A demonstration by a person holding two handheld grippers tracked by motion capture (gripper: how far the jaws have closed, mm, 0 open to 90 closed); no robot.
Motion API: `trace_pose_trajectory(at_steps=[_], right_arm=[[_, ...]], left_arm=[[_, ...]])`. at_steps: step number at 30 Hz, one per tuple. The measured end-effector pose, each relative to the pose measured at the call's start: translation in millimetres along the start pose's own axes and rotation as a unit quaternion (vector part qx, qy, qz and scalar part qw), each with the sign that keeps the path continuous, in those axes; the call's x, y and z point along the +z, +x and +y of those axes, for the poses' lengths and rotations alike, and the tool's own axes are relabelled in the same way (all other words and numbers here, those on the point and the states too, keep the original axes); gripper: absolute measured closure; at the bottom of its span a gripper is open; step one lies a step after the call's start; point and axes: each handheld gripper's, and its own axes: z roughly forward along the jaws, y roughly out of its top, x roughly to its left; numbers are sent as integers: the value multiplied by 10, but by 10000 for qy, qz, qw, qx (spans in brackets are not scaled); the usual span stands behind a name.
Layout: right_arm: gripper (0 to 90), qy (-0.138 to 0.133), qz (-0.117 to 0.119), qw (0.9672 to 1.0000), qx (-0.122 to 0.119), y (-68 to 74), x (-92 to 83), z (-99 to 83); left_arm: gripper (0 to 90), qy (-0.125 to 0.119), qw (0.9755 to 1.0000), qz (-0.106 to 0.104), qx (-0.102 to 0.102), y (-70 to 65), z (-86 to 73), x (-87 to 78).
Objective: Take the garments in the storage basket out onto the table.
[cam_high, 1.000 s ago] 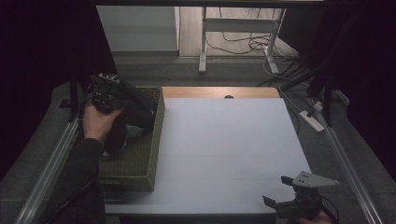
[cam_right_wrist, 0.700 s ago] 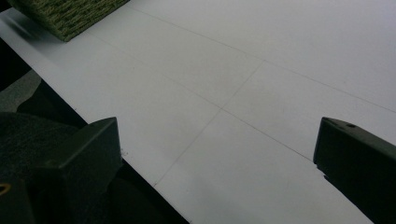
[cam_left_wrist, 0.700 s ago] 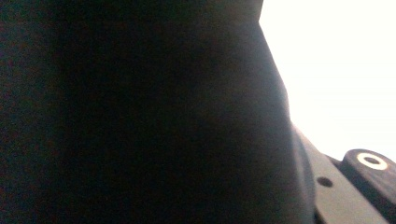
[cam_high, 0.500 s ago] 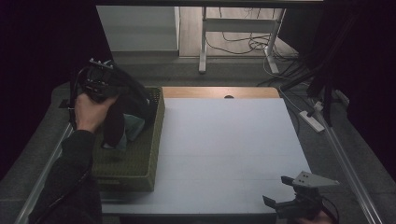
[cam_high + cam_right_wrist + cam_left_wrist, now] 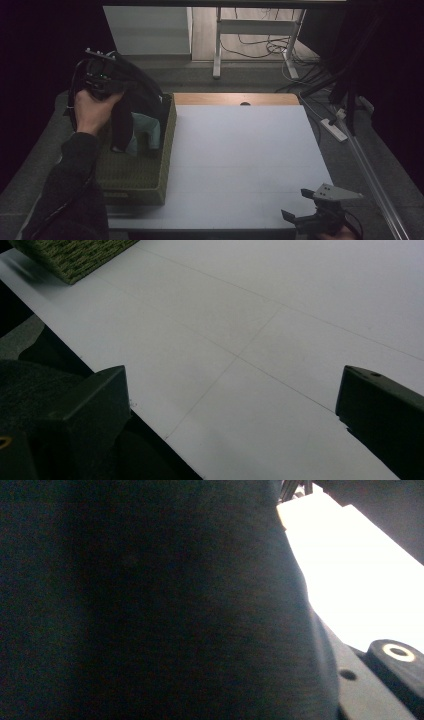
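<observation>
1. At the left of the high view, the left tongs [image 5: 102, 75] had risen well above the woven green basket [image 5: 145, 175] compared with a second earlier, drawing a dark garment [image 5: 137, 97] up and out with them. The cloth hung from the tongs in a long fold, its lower end not yet clear of the basket's rim.

2. The left gripper view was taken up by the same dark fabric [image 5: 150, 600] pressed close over the lens. The tongs looked clamped on the garment, though the jaws themselves were buried in cloth.

3. A pale teal piece [image 5: 147, 132] showed against the hanging cloth inside the basket — whether a lining of the garment or a separate item could not be told.

4. The white surface [image 5: 240, 150] in the middle lay bare, the likely landing place for the garment, judging by the lift.

5. At the lower right, the right tongs [image 5: 305, 220] hovered at the near edge of the surface exactly where they had been a second before. In the right gripper view their jaws stood wide apart over bare surface [image 5: 260, 340], holding nothing, with a corner of the basket [image 5: 75, 257] far off.

6. The lift appeared about half done — the trailing end could catch on the basket's rim if the garment were swung across too low.
</observation>
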Motion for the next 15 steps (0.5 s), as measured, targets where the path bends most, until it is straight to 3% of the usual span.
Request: trace_pose_trajectory(at_steps=[9, 15], right_arm=[[11, -2, 1, 10000, -4, 0, -1, -1], [11, -1, 2, 10000, -4, 0, 0, 0]], left_arm=[[768, -176, 9996, -136, 148, -131, 145, -116], [768, -298, 9986, -370, 238, -235, 237, -173]])
